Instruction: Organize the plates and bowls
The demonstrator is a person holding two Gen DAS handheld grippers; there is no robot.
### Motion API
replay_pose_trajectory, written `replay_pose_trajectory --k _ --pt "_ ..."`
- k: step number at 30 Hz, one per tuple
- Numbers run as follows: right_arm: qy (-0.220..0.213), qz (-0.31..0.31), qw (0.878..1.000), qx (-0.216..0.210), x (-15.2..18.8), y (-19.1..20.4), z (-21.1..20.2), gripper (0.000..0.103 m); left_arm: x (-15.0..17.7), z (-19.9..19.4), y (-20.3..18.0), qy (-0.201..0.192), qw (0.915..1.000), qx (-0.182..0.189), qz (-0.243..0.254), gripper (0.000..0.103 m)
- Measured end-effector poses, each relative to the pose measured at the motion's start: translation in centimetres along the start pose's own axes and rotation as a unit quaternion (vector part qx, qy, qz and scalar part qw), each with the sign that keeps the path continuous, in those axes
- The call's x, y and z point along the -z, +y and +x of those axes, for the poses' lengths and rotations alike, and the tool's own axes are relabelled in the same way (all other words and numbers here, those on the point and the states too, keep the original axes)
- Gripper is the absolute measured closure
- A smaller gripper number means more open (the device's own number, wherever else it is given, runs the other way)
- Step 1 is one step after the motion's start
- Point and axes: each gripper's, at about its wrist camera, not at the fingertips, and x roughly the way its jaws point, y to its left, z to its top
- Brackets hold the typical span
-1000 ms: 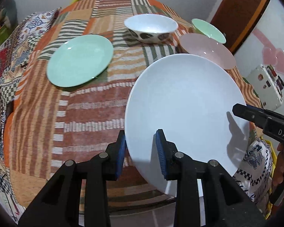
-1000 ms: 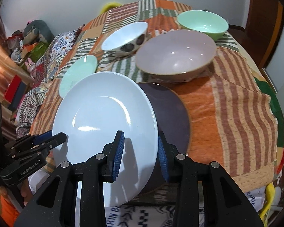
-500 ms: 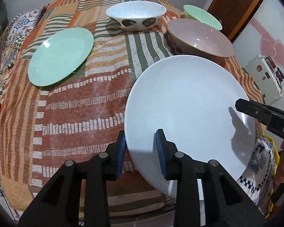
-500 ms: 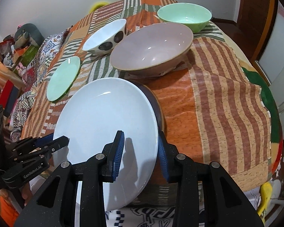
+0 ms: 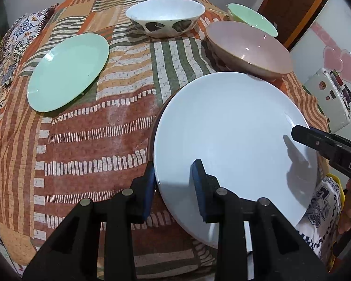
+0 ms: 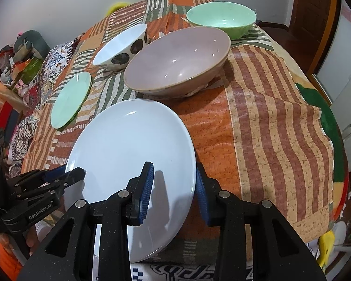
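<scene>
I hold the big plate (image 5: 229, 131) over the near edge of the table (image 5: 105, 121). Behind it stands the wide bowl (image 5: 250, 46), the small plate (image 5: 67, 70) lies far left.

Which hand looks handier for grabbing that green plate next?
Probably the left: the green plate lies on the left claw side, while the right claw sits across the white plate.

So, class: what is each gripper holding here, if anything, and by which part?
Both hold the white plate by its rim: the left gripper on its near left edge, the right gripper on the opposite edge.
</scene>
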Motion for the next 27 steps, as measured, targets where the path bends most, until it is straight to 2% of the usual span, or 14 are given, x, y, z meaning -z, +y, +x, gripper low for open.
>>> replay_pose_trajectory --k 14,18,24,27 --pt "-0.007 -0.013 1.0 -0.002 0.3 0.1 0.8 0.068 -0.5 0.6 0.3 -0.008 0.9999 -0.015 0.003 0.071" --pt "-0.004 -0.021 1.0 -0.004 0.2 0.1 0.7 0.067 -0.5 0.7 0.6 -0.007 0.9999 -0.008 -0.005 0.071" --pt "0.002 -0.017 1.0 -0.004 0.3 -0.2 0.3 0.062 -0.5 0.5 0.9 -0.002 0.9999 0.001 -0.014 0.071" --pt "-0.001 -0.013 1.0 -0.002 0.4 -0.4 -0.2 0.059 -0.5 0.1 1.1 -0.004 0.9998 -0.006 -0.017 0.071"
